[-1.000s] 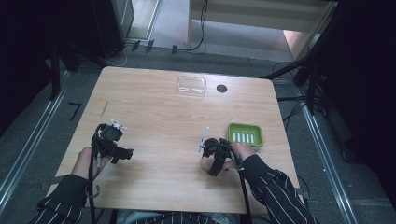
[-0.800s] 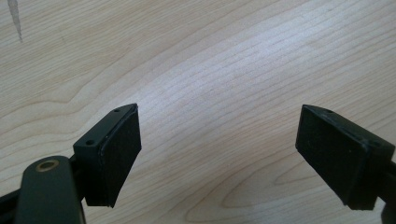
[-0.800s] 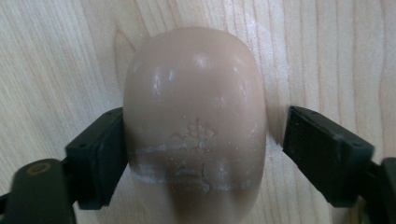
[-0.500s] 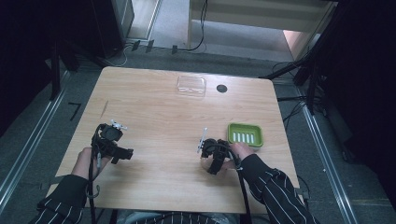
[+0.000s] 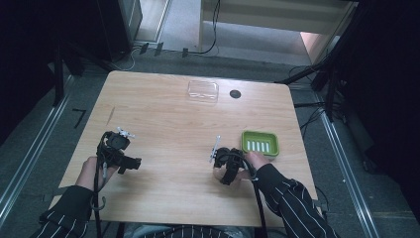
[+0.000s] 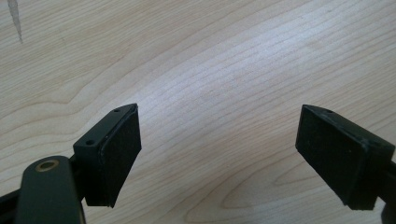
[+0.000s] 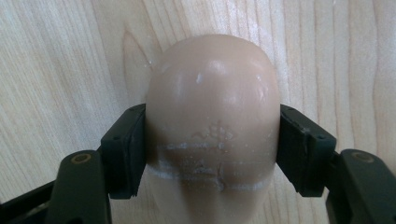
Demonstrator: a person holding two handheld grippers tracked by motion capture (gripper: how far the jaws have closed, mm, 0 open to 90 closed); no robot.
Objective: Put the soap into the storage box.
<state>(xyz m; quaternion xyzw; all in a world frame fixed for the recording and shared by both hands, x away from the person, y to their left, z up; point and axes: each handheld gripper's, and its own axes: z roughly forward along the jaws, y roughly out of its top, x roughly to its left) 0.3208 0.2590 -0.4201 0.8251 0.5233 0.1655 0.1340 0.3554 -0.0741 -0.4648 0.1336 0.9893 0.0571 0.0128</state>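
Note:
A beige, rounded bar of soap lies on the wooden table. My right gripper has just closed on it, and both pads press its sides. In the high view the right gripper sits low on the table, just left of a green soap dish. The hand covers the soap there. My left gripper rests near the table's left front. Its jaws stand wide open over bare wood, with nothing between them.
A clear plastic lid or box lies near the far edge, with a small black round hole beside it. Cables trail from both grippers toward the person. Dark stands and floor cables surround the table.

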